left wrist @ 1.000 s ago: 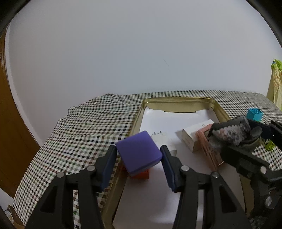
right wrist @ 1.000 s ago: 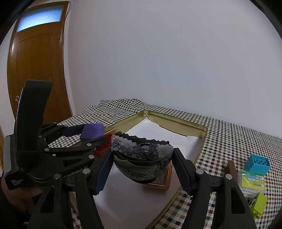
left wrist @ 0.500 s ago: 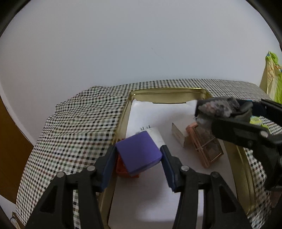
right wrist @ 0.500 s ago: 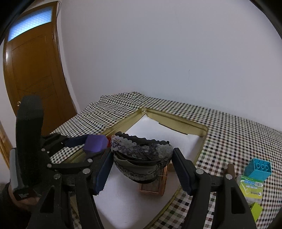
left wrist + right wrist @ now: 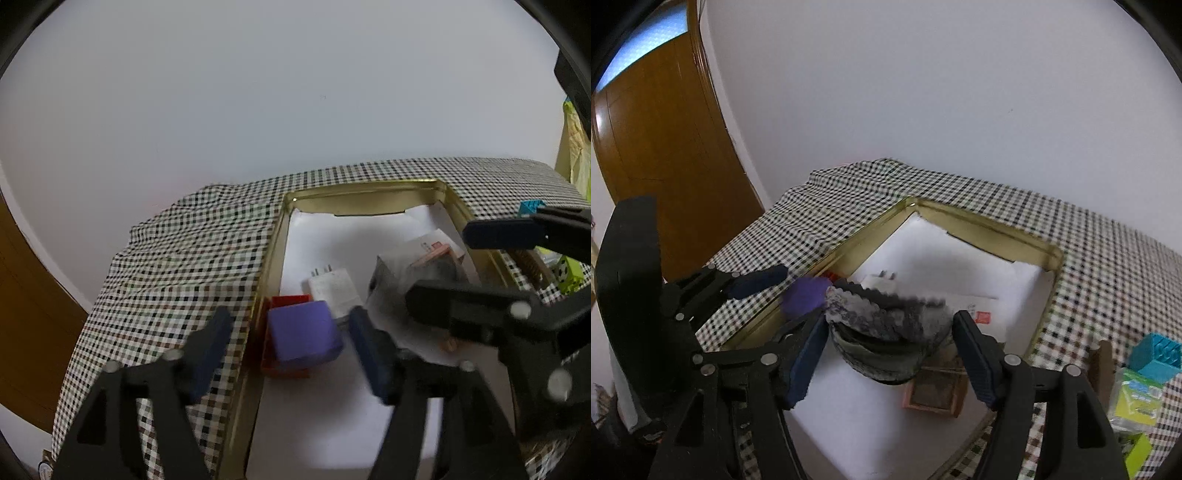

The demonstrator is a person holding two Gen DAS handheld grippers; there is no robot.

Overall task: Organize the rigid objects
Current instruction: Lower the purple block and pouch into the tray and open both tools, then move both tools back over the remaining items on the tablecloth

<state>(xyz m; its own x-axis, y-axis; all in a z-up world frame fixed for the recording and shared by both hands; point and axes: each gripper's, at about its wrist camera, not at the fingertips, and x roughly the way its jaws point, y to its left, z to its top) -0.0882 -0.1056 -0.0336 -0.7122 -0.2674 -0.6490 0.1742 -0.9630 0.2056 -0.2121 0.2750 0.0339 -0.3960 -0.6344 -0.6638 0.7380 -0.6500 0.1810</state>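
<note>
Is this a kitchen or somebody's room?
Probably a room in a home, not clearly a kitchen: a table under a black-and-white checked cloth, a brown wooden door, and a shallow gold metal tray holding small household things.

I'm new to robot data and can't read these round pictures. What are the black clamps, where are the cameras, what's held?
No robot: a person holds a two-fingered gripper in each hand, each carrying a fisheye camera looking along its fingers. The left view shows the left gripper, fingers opening, clear of the purple block between them; the block sits on a red brick in a gold tray. The right view shows the right gripper opening, a grey sequinned piece between its fingers.
</note>
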